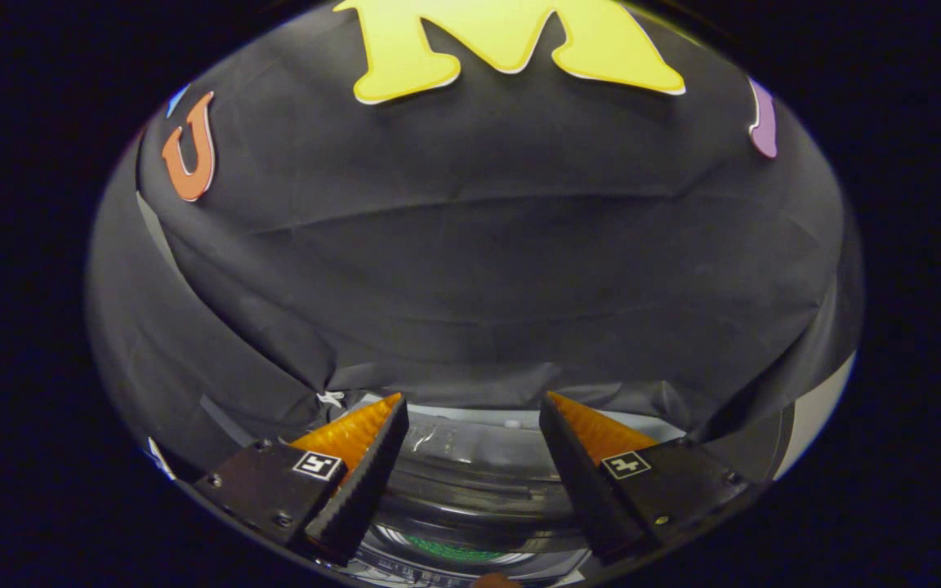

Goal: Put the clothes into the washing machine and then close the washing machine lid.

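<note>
Spread wide and holding nothing, the gripper [473,425] points over the washer [470,490], whose drum mouth lies below and between its fingers, green cloth [454,549] seemingly already inside.

The washing machine [470,478] stood below the black cloth wall [470,269], its pale top rim just under the cloth's lower hem. Its round opening lay between the spread fingers of the claw [470,457], which gripped nothing. Something green [450,549] showed inside the drum; what it was could not be told.
</note>
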### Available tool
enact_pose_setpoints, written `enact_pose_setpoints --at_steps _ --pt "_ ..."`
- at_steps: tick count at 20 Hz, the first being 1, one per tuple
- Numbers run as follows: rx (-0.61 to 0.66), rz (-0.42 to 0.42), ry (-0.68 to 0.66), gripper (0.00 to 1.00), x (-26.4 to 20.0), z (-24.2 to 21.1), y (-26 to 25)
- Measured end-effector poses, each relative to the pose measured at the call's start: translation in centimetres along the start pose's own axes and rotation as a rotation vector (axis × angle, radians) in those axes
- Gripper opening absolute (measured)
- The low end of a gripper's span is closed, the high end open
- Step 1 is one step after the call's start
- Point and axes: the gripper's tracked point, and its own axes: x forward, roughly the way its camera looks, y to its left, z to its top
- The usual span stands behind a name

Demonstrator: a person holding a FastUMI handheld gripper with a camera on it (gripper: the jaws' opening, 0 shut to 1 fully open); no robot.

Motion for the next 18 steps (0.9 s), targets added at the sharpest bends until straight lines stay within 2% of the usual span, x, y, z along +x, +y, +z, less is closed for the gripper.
enact_pose_setpoints --at_steps 18 --pt "-0.009 -0.017 -0.037 1.0 -1.0 -1.7 0.2"
